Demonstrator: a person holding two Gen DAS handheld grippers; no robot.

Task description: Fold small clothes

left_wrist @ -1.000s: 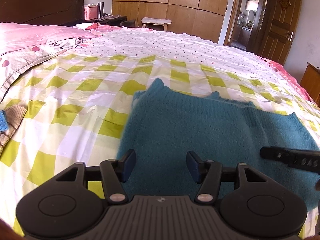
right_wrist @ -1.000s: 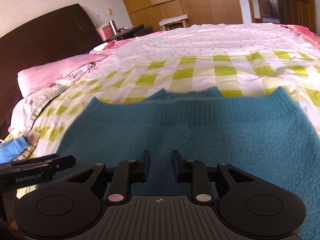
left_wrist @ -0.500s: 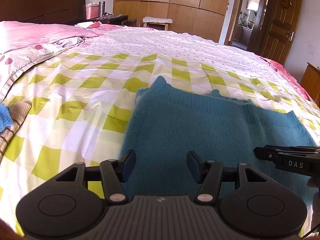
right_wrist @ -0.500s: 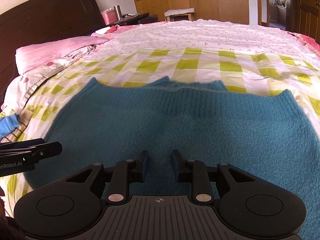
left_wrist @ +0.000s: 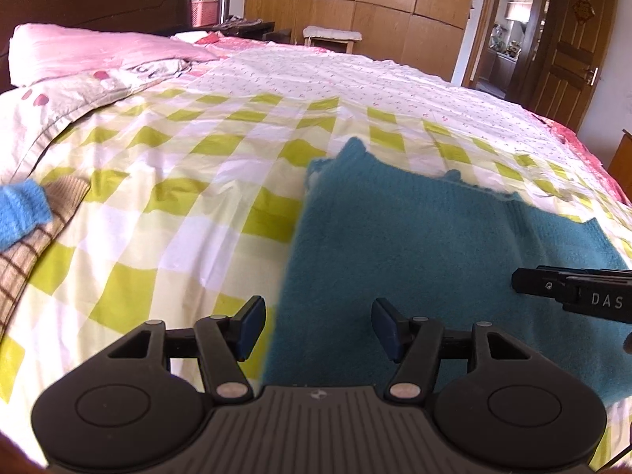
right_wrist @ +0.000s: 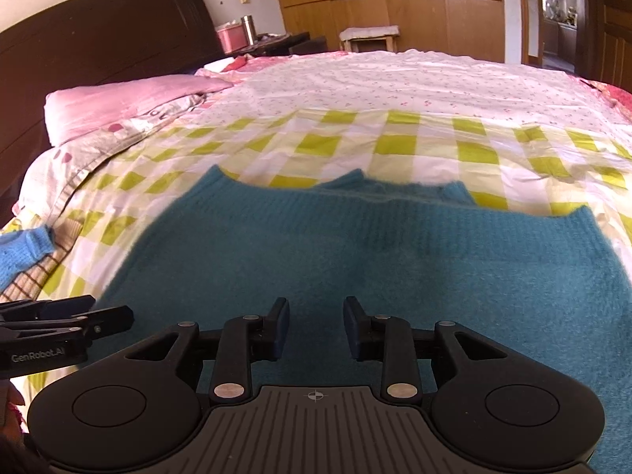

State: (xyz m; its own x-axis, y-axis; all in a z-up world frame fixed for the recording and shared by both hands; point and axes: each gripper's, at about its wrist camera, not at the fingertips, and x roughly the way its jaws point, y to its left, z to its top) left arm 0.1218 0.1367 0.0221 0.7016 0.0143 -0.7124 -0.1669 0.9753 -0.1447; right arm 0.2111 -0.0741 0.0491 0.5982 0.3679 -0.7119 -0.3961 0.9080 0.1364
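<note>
A teal knitted sweater [right_wrist: 355, 252] lies spread flat on the green-and-white checked bedspread [left_wrist: 166, 205], its ribbed edge toward the far side of the bed. Over the sweater's near left edge hangs the left gripper [left_wrist: 318, 328], tilted downward, its jaws standing well apart with nothing between them; one blue pad is over the checked cloth, the other over the knit. Further in over the sweater's near part hangs the right gripper [right_wrist: 316, 326], also angled down. Its jaws have just been opening and now show a narrower gap, with only the sweater's surface seen beneath them, not pinched. To the left of the sweater, at the bed's edge, a bright blue knitted piece [right_wrist: 23, 252] lies on a beige striped garment [left_wrist: 35, 245]. Beyond the sweater's left end sits a pink pillow [right_wrist: 126, 106] against the dark headboard [right_wrist: 98, 47].
</note>
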